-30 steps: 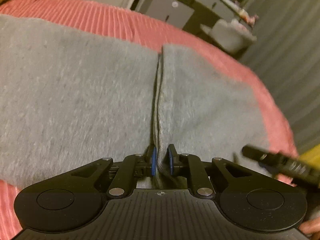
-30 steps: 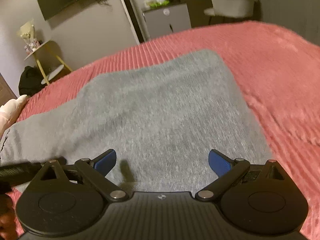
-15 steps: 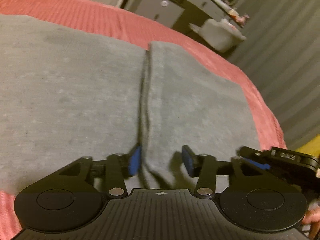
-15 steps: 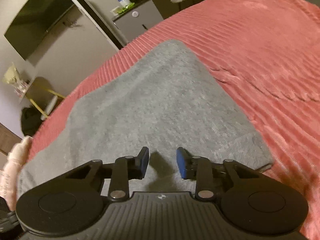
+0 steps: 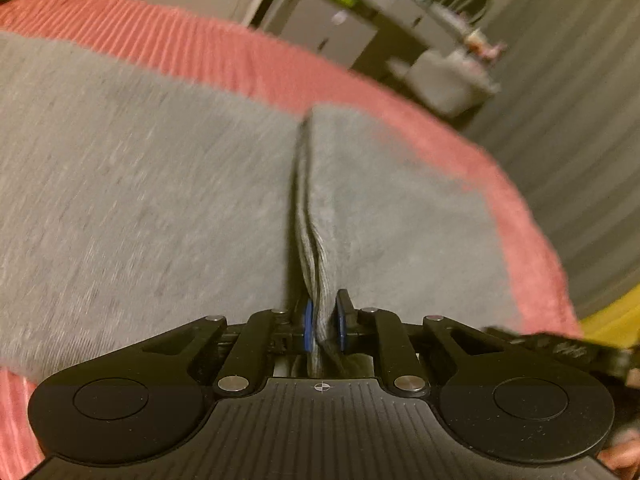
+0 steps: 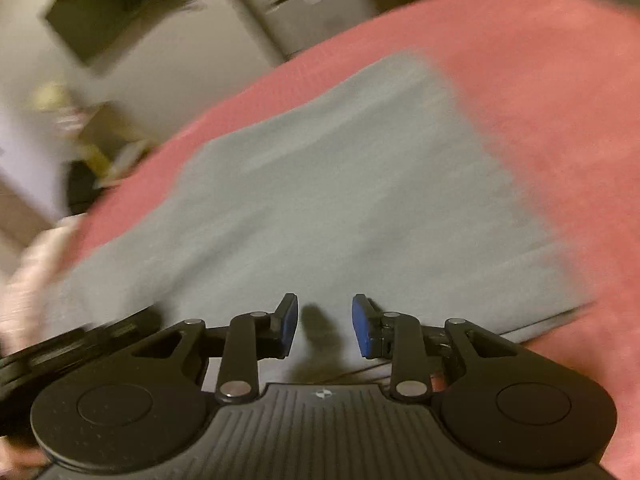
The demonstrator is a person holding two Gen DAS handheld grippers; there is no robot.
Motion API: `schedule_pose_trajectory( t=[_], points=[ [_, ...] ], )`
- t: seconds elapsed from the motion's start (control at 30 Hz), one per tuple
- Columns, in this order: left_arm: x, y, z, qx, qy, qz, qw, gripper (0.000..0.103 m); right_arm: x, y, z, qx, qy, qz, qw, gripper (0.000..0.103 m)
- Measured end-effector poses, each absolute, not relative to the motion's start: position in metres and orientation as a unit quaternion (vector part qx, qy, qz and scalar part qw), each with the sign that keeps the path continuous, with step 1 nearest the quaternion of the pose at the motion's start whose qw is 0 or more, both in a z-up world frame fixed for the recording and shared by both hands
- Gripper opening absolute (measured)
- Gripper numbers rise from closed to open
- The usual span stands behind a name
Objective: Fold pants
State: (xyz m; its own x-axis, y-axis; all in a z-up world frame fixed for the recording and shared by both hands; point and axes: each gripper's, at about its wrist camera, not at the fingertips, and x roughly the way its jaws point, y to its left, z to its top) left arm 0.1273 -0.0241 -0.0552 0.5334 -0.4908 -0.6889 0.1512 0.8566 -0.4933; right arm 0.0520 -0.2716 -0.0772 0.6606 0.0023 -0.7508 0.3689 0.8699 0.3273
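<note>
Grey pants (image 5: 160,208) spread flat over pink ribbed bedspread (image 5: 224,56), reaching from far left across to near the bed's right edge. Left tongs (image 5: 323,326) clamped tight on a raised ridge of the grey fabric at its near edge, having just closed again, fold line running straight away from the pads. Right tongs (image 6: 325,326) partly apart above the pants' near hem, no cloth visibly between the blue pads (image 6: 289,324); view blurred.

A pink ribbed bedspread (image 5: 224,56) covers the bed. At one o'clock stands a grey cabinet (image 5: 332,36), and at eleven o'clock hangs a dark television (image 6: 116,8).
</note>
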Motion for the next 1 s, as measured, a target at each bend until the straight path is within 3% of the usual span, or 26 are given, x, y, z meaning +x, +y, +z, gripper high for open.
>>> schedule_pose_trajectory(
  t=[0.13, 0.2, 0.27, 0.3, 0.4, 0.5, 0.6, 0.63, 0.67, 0.73, 0.83, 0.93, 0.97, 1.0],
  points=[
    [0.126, -0.024, -0.055, -0.195, 0.447, -0.171, 0.856, 0.017, 0.039, -0.285, -0.077, 0.277, 0.389, -0.106, 0.872, 0.031],
    [0.115, -0.025, -0.042, -0.173, 0.405, -0.155, 0.884, 0.018, 0.038, -0.274, -0.074, 0.279, 0.39, -0.053, 0.876, 0.038],
    [0.1, -0.026, -0.029, -0.165, 0.361, -0.157, 0.904, 0.018, 0.043, -0.263, -0.079, 0.306, 0.399, 0.015, 0.864, 0.064],
    [0.093, -0.026, -0.023, -0.172, 0.342, -0.177, 0.907, 0.02, 0.045, -0.259, -0.081, 0.299, 0.403, 0.02, 0.865, 0.067],
    [0.085, -0.035, -0.023, -0.189, 0.335, -0.231, 0.894, 0.047, 0.049, -0.259, -0.081, 0.285, 0.409, 0.013, 0.867, 0.066],
    [0.093, -0.054, -0.044, -0.128, 0.397, -0.222, 0.881, 0.036, 0.049, -0.274, -0.082, 0.29, 0.402, -0.022, 0.868, 0.057],
    [0.095, -0.059, -0.053, -0.071, 0.411, -0.199, 0.887, 0.011, 0.037, -0.303, -0.082, 0.301, 0.382, -0.087, 0.869, 0.037],
    [0.097, -0.057, -0.05, -0.079, 0.415, -0.196, 0.885, 0.011, 0.034, -0.312, -0.083, 0.308, 0.378, -0.1, 0.867, 0.027],
    [0.096, -0.054, -0.048, -0.098, 0.412, -0.193, 0.885, 0.012, 0.033, -0.316, -0.083, 0.31, 0.375, -0.104, 0.867, 0.024],
    [0.093, -0.047, -0.04, -0.132, 0.384, -0.202, 0.891, 0.038, 0.034, -0.306, -0.08, 0.284, 0.376, -0.107, 0.875, 0.026],
    [0.084, -0.053, -0.032, -0.13, 0.354, -0.233, 0.896, 0.05, 0.043, -0.275, -0.075, 0.233, 0.39, -0.046, 0.89, 0.045],
    [0.082, -0.066, -0.045, -0.121, 0.383, -0.257, 0.879, 0.045, 0.059, -0.239, -0.081, 0.221, 0.416, 0.039, 0.881, 0.048],
    [0.086, -0.066, -0.052, -0.109, 0.401, -0.244, 0.876, 0.046, 0.064, -0.227, -0.081, 0.19, 0.426, 0.028, 0.884, 0.04],
    [0.091, -0.065, -0.056, -0.098, 0.412, -0.235, 0.875, 0.038, 0.069, -0.222, -0.081, 0.168, 0.432, 0.017, 0.886, 0.04]
  ],
)
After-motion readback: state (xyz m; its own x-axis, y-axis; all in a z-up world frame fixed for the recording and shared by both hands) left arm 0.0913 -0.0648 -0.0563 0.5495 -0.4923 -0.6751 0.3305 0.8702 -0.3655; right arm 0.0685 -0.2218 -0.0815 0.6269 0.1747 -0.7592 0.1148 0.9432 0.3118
